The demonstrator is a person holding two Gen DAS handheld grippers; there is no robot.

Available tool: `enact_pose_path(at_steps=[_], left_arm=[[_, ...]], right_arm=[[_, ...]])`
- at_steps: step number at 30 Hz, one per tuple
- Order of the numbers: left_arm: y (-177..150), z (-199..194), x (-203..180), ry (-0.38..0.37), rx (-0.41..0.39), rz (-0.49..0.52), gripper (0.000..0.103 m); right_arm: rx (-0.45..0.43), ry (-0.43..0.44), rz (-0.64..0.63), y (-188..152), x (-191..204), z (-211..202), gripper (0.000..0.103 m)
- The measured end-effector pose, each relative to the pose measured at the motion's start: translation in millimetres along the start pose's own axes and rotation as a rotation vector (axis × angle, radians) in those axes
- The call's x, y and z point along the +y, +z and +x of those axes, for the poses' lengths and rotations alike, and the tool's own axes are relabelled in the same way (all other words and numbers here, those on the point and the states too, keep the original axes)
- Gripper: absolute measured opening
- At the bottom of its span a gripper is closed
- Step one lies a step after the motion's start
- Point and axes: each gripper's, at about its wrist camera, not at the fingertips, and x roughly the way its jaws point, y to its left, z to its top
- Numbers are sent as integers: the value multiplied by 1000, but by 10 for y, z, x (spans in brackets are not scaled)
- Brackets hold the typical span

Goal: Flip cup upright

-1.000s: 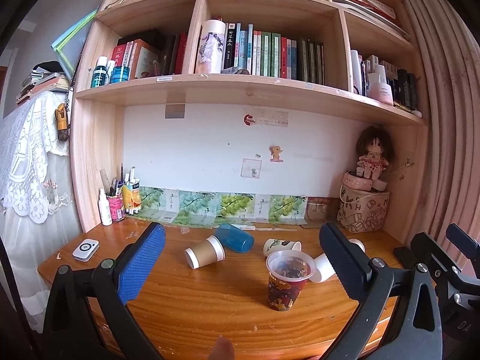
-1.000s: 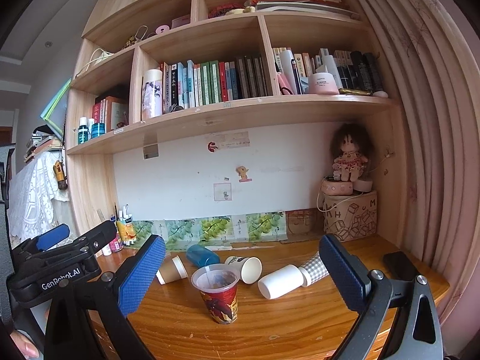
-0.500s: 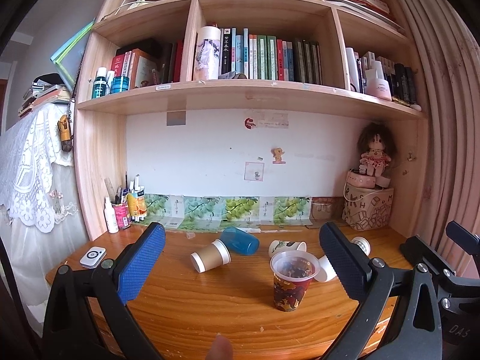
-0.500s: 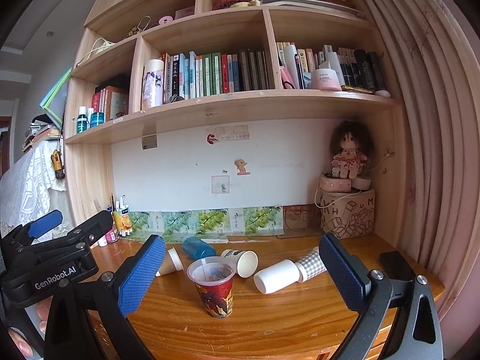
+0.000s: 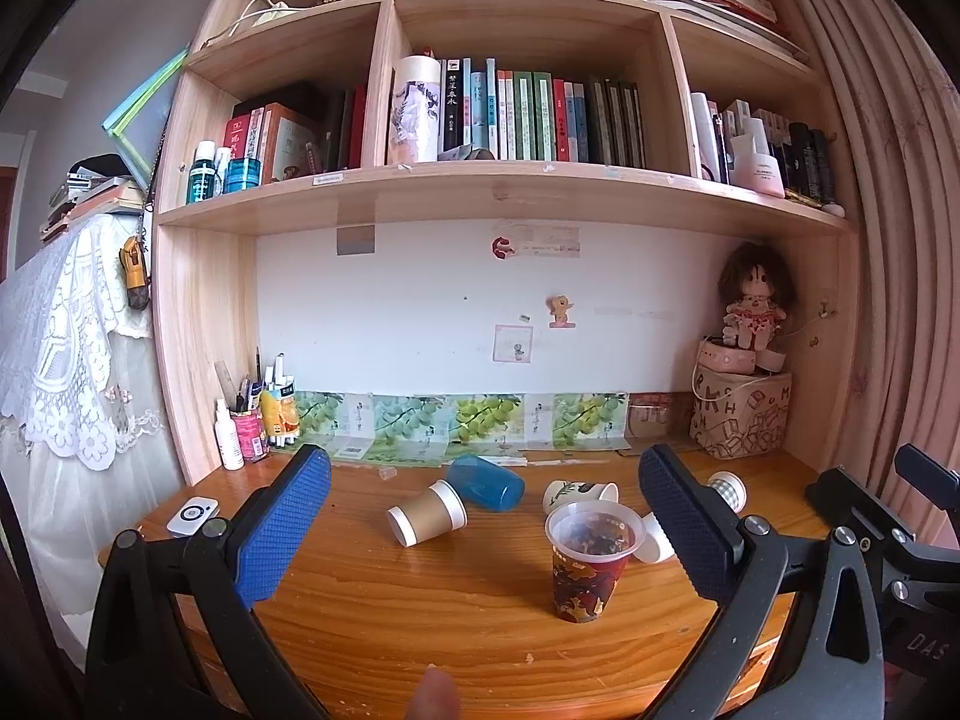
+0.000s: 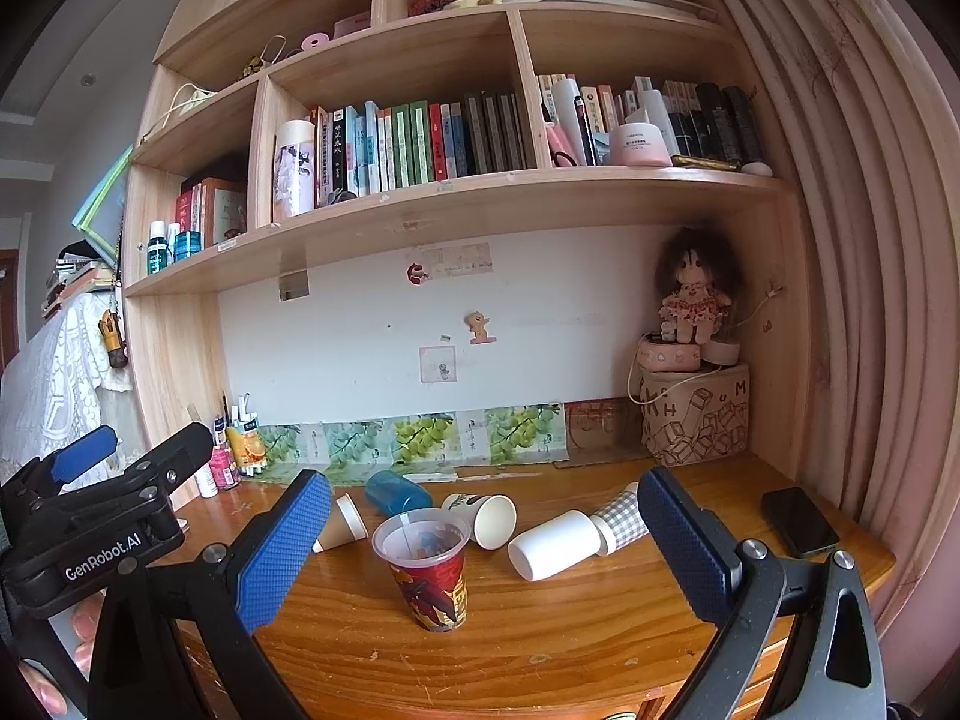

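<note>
A red patterned plastic cup (image 5: pixel 591 564) (image 6: pixel 429 573) stands upright on the wooden desk (image 5: pixel 420 618). Behind it several cups lie on their sides: a brown paper cup (image 5: pixel 427 519) (image 6: pixel 342 531), a blue cup (image 5: pixel 486 478) (image 6: pixel 396 491), a leaf-printed white cup (image 5: pixel 576 489) (image 6: pixel 483 516), a plain white cup (image 6: pixel 555 545) and a checked cup (image 6: pixel 621 519). My left gripper (image 5: pixel 480 534) is open and empty, held above the desk's front. My right gripper (image 6: pixel 480 546) is open and empty, also back from the cups.
A black phone (image 6: pixel 798 521) lies at the desk's right. A pen pot with bottles (image 5: pixel 249 426) stands at the back left, a printed box with a doll (image 5: pixel 741 420) at the back right. A white device (image 5: pixel 192 514) lies at left. Bookshelves hang above.
Both grippers have drawn back and risen a little, so the cups sit lower in both views. No cup has moved.
</note>
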Motion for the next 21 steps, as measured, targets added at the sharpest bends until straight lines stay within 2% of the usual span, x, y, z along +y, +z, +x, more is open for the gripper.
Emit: enact_pose_path(at_steps=[21], left_arm=[[58, -80, 40, 17, -38, -23, 103]], right_arm=[[18, 12, 22, -52, -19, 16, 103]])
